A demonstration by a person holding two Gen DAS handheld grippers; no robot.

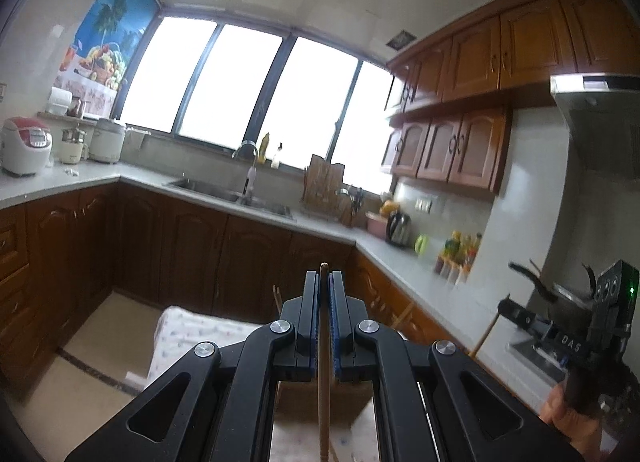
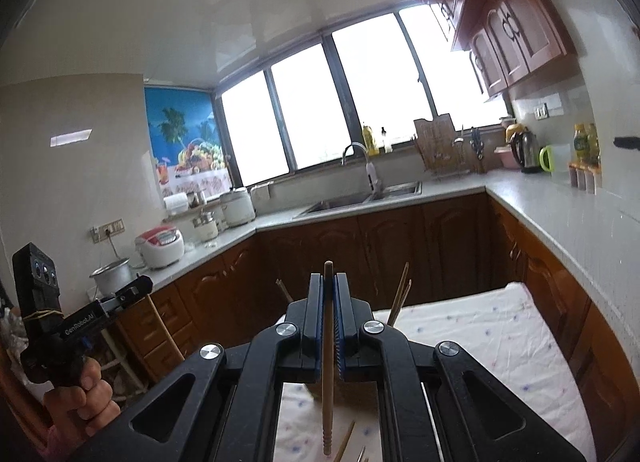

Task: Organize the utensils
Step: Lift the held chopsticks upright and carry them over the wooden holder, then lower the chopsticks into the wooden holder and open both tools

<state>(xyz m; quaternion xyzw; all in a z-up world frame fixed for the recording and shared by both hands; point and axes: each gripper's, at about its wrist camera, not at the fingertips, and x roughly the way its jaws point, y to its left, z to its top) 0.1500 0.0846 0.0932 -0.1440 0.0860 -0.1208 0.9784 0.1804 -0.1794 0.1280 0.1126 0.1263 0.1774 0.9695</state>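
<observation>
My left gripper is shut on a thin wooden chopstick that runs upright between its blue pads, its tip just above the fingers. My right gripper is shut on a darker wooden chopstick with a ringed lower end. Both are held high above a table with a white dotted cloth. Several more chopsticks stick up behind my right gripper, seemingly from a holder hidden under it. Each gripper shows in the other's view, the right one and the left one.
An L-shaped grey counter with a sink, kettle, rice cookers and bottles rings the room. Brown cabinets stand below it. The cloth-covered table lies below me.
</observation>
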